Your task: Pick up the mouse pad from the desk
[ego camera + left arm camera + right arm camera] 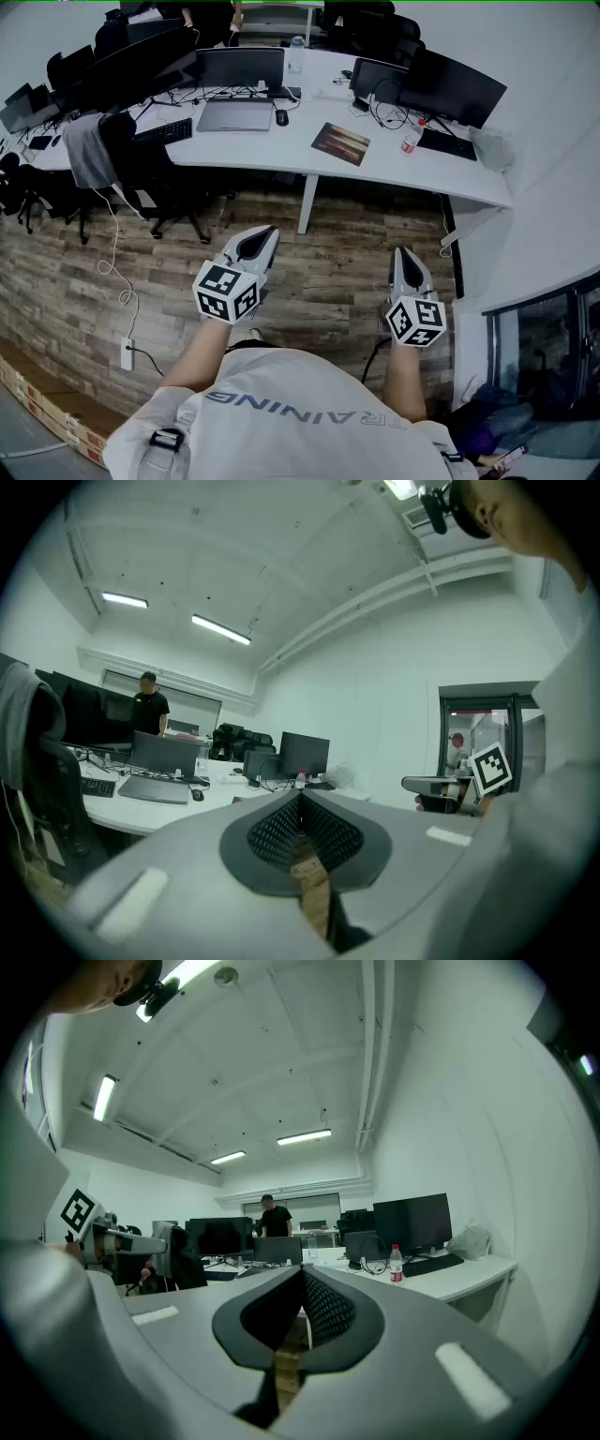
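The mouse pad [340,143], a dark rectangle with a brownish picture, lies flat on the white desk [281,150], right of centre. Both grippers hang over the wooden floor, well short of the desk's front edge and pointing roughly level at it. My left gripper [266,232] is shut with nothing between its jaws; its tips meet in the left gripper view [301,793]. My right gripper [403,253] is shut and empty too, its tips together in the right gripper view [302,1267].
On the desk are a closed laptop [234,115], a mouse [281,117], several monitors, a keyboard [448,144] and a red-labelled bottle [410,139]. An office chair with a grey garment [94,150] stands at the left. A person [148,705] stands behind the desk. A desk leg [306,202] comes down ahead.
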The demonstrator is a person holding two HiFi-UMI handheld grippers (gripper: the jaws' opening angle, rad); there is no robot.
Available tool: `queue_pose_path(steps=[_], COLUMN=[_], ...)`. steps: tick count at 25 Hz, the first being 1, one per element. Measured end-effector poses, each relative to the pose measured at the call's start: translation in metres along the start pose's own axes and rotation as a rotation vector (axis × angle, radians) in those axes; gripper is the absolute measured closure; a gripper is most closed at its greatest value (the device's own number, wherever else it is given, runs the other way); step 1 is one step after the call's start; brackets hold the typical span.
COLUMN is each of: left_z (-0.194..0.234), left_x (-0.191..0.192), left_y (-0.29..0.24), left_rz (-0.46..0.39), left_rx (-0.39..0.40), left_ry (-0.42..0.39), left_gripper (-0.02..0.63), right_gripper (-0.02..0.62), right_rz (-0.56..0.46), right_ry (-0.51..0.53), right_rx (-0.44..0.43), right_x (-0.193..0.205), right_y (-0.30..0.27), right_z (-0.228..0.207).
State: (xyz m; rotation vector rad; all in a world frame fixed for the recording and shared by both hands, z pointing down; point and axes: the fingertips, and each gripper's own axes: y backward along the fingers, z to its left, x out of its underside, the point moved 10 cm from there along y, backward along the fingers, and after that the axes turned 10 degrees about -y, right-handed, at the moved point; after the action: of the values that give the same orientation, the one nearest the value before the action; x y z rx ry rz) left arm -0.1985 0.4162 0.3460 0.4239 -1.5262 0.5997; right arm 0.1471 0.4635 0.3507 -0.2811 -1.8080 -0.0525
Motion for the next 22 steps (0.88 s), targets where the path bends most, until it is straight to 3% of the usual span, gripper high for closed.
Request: queue_pose_path(steps=[13, 17, 22], left_z=[0.014, 0.025, 0.048], left_x=[0.002, 0.006, 0.012], left_y=[0.004, 0.005, 0.009], left_rz=[-0.001, 0.008, 0.020], left_rx=[0.013, 0.019, 0.040], left_ry=[0.002, 0.012, 0.018], left_gripper=[0.605, 0.606, 0.606], right_gripper=[0.584, 0.583, 0.583], right_rz=[-0.001, -0.046, -0.029], right_ry=[0.007, -0.043, -0.049], right_rx=[0.008, 0.049, 0.084], right_x=[0.004, 0.005, 0.012], right_y=[-0.007, -0.011, -0.022], right_z=[0.015, 0.018, 0.034])
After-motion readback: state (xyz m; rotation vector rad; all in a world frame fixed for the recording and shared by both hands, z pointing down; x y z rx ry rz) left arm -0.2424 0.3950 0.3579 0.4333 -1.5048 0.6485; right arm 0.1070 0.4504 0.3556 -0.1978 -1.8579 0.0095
